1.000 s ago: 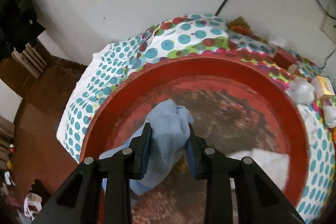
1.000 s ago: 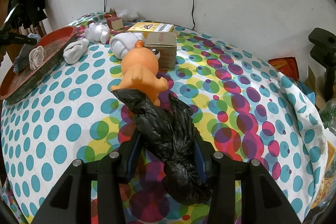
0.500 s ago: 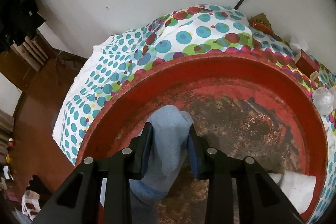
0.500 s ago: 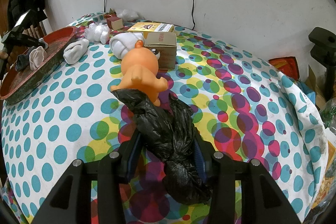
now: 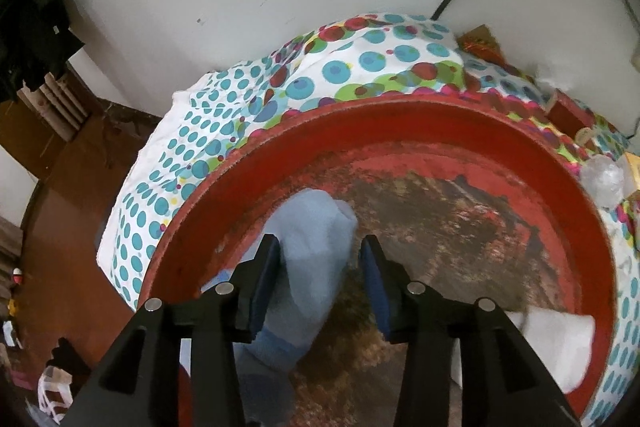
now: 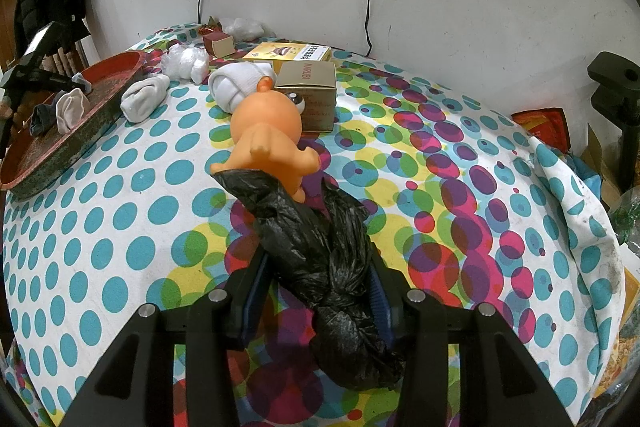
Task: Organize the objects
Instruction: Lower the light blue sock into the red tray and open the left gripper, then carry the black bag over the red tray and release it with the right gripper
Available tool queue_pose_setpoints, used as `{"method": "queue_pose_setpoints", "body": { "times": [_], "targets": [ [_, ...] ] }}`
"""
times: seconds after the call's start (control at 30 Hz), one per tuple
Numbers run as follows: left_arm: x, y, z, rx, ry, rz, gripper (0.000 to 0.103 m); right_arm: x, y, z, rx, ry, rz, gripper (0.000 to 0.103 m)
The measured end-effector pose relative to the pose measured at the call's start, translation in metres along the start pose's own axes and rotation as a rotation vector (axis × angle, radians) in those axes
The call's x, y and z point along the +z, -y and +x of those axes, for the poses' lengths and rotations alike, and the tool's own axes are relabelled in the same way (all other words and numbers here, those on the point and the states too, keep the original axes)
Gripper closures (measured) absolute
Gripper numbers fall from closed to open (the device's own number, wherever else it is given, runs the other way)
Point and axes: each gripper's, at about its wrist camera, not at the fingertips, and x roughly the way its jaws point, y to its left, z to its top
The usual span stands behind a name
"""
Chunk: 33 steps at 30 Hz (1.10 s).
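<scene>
Left gripper [image 5: 320, 251] over red tray [image 5: 400, 115], jaws spread. Blue sock [image 5: 312, 259] lies between them on tray floor, touching left pad; gap shows at right pad. Sock's long axis runs along fingers, toe pointing away toward tray's far rim, cuff back under gripper. White sock [image 5: 560, 343] at tray's right edge, apart. Right gripper [image 6: 318, 275] pinches black plastic bag [image 6: 320, 255] just short of orange toy duck [image 6: 268, 139]. Judgement: sock delivered; straight pull-back clears it.

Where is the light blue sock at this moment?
In the left wrist view, the light blue sock lies inside the red tray, near its left rim, between the fingers of the left gripper.
</scene>
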Motion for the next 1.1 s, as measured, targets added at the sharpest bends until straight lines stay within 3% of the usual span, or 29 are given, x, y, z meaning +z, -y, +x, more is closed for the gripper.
{"method": "queue_pose_setpoints", "body": {
  "times": [0.17, 0.4, 0.47, 0.83, 1.1],
  "targets": [
    [-0.009, 0.009, -0.03, -0.015, 0.072, 0.015, 0.037, 0.0, 0.0, 0.0, 0.0, 0.0, 0.001, 0.058],
    [-0.035, 0.013, -0.075, -0.04, 0.154, -0.037, 0.029, 0.0, 0.0, 0.0, -0.004, 0.001, 0.004, 0.058],
    [-0.046, 0.012, -0.085, -0.015, 0.172, -0.056, 0.021, 0.0, 0.0, 0.0, -0.003, 0.001, 0.004, 0.058],
    [-0.107, 0.016, -0.099, 0.149, 0.246, 0.024, 0.013, -0.001, 0.0, 0.0, -0.006, 0.001, 0.003, 0.058],
    [-0.121, 0.007, -0.103, 0.057, 0.288, -0.009, 0.009, -0.002, -0.006, -0.001, -0.087, -0.001, 0.093, 0.058]
  ]
}}
